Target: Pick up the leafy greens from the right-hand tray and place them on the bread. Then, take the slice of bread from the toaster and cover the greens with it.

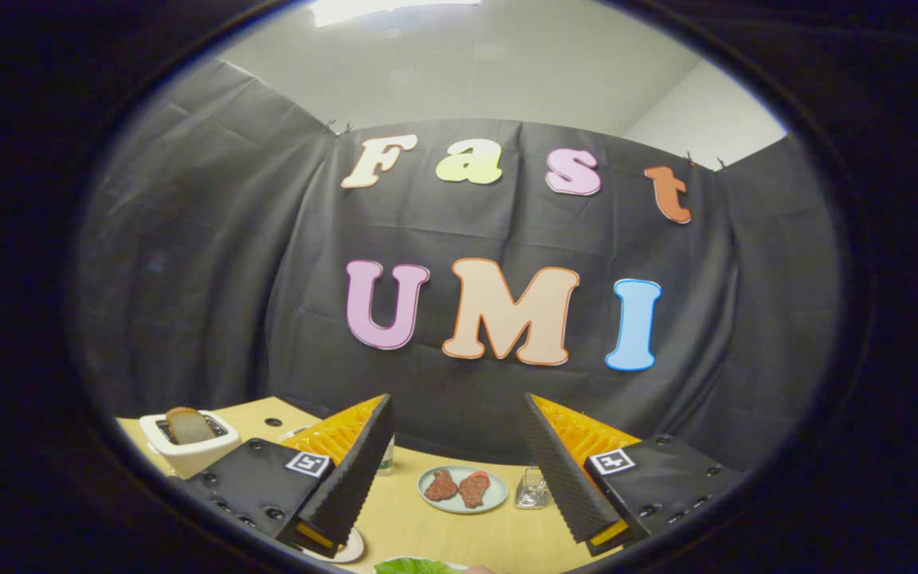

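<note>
Wooden table (427, 526): plate of meat (463, 488) beyond wide-open, empty jaws; toaster (188, 442) left; greens (415, 567) nearest.

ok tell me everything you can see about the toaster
The toaster is a small white boxy one with rounded corners, looks like plastic, standing upright on the wooden table near its far corner by the black cloth wall. A brown-crusted slice of bread sticks up out of its top slot. It sits just behind the body of one of the fingers, which hides its lower front. The gripper is open, holding nothing.
</note>
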